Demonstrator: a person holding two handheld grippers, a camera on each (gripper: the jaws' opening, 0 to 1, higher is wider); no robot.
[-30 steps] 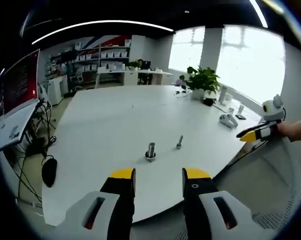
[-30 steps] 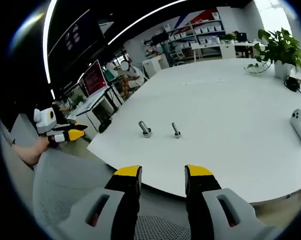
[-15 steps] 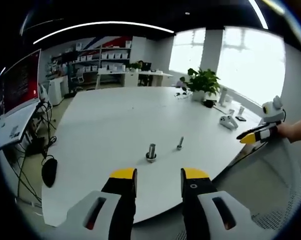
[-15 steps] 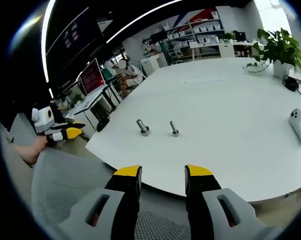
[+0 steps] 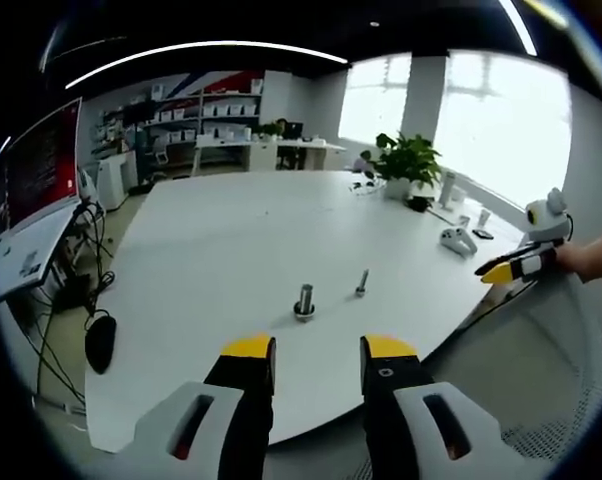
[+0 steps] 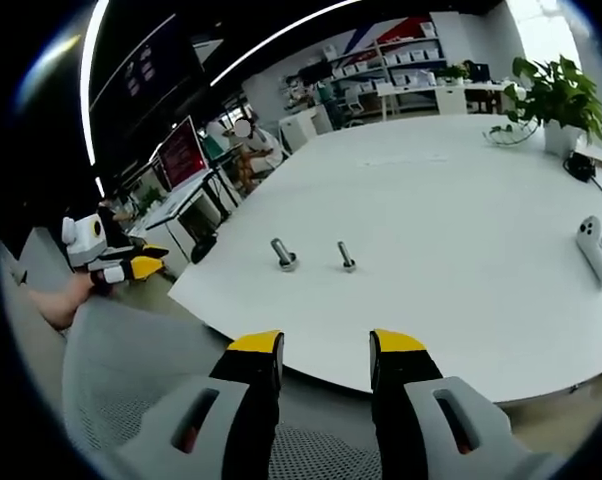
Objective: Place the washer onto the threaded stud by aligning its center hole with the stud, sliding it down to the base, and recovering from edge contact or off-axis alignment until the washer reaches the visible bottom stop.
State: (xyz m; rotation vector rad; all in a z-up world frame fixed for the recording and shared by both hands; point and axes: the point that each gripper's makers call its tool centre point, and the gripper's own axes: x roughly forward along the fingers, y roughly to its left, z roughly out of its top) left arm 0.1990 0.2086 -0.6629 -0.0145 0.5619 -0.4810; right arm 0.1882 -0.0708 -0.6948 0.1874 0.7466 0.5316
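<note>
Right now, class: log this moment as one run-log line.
left gripper: open, empty | right gripper: open, empty | two studs upright on white table | washer placement: not started

Shiny metal threaded stud, matt white table

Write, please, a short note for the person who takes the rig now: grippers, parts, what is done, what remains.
Left gripper: open, empty, short of the white table.
Right gripper: open, empty, also off the table's near edge.
Two upright metal pieces stand apart near that edge: a thicker stud with a ring at its base, and a thinner bolt.
Whether that ring is the washer is too small to tell.
Nothing gripped yet; pick-up and placing appear to remain.
</note>
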